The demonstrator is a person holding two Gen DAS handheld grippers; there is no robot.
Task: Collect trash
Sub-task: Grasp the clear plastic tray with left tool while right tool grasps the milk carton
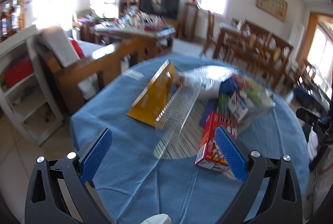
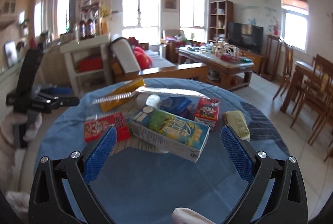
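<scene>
From the left wrist, the left gripper (image 1: 164, 153) hangs spread and empty, the red carton (image 1: 216, 140) just beside it. From the right wrist, the right gripper (image 2: 166, 147) gapes before the green carton (image 2: 172, 132) on the desk (image 2: 158, 182); straddle its narrow sides squarely.

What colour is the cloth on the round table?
Blue. The cloth covers the whole round table under the trash, and it shows best in the right wrist view.
</scene>
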